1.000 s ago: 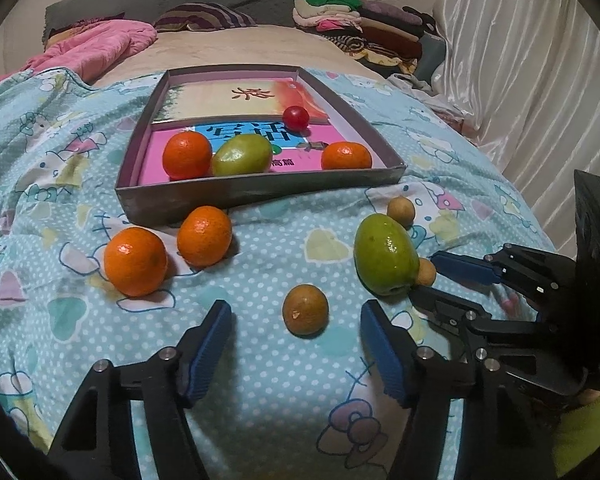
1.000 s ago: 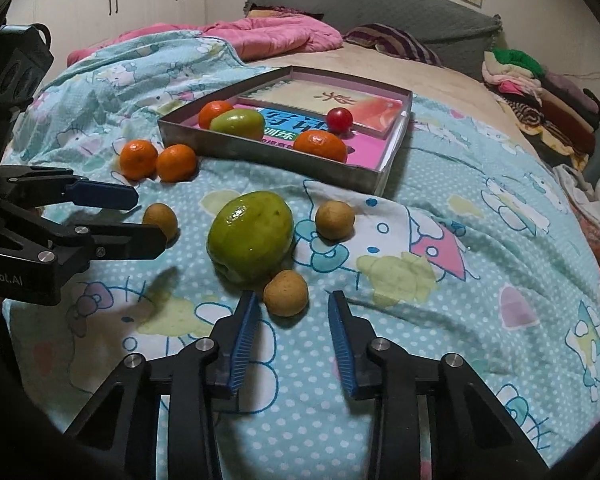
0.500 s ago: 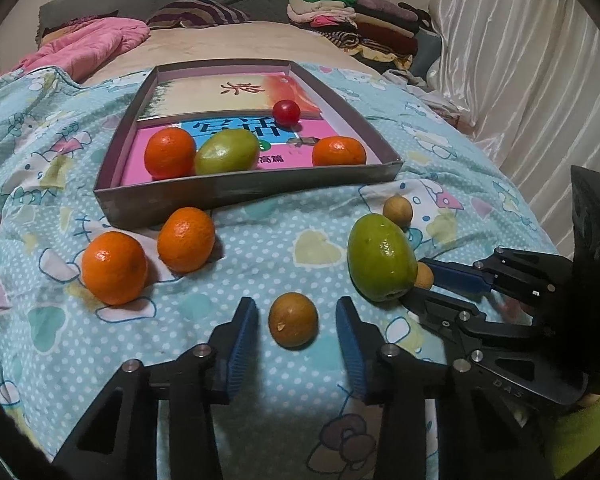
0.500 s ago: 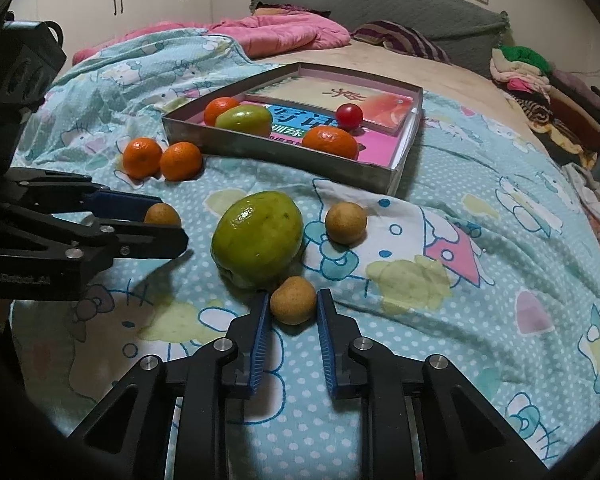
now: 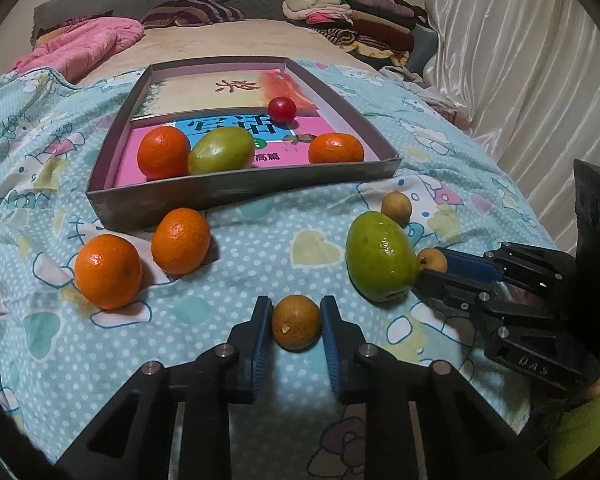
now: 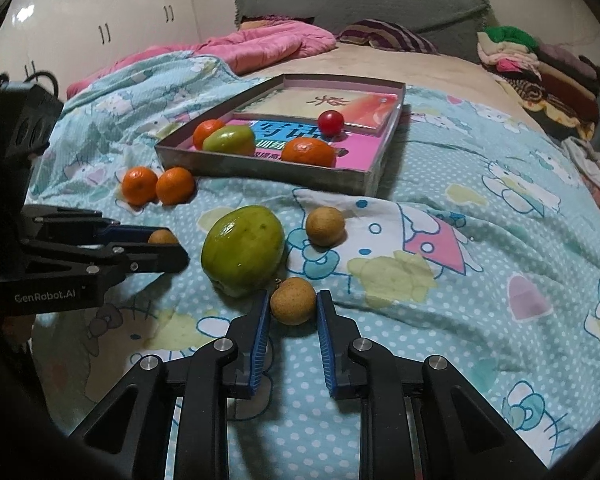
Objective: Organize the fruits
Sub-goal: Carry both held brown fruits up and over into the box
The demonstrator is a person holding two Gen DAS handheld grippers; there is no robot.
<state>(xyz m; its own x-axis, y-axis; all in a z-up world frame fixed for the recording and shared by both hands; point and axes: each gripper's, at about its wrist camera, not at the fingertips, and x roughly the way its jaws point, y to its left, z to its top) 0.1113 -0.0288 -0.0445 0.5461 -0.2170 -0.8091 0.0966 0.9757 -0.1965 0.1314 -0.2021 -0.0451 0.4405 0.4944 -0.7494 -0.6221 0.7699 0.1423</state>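
My left gripper [image 5: 295,322] is shut on a small brown fruit [image 5: 296,322] that rests on the blue blanket. My right gripper [image 6: 293,306] is shut on another small brown fruit [image 6: 293,301], right beside a large green fruit [image 6: 242,251]. That green fruit [image 5: 380,256] also shows in the left wrist view, with my right gripper [image 5: 440,268] against it. A third small brown fruit [image 6: 325,226] lies behind. Two oranges [image 5: 108,271] [image 5: 181,246] lie loose in front of the grey tray [image 5: 236,194].
The tray holds two oranges [image 5: 163,152] [image 5: 336,148], a green fruit [image 5: 221,155], a red fruit [image 5: 283,109] and books. A pink quilt [image 6: 268,44] and folded clothes [image 6: 540,68] lie at the back. A curtain [image 5: 532,60] hangs at the right.
Both grippers moved forward and closed: the left onto the nearer brown fruit, the right onto the brown fruit next to the large green one.
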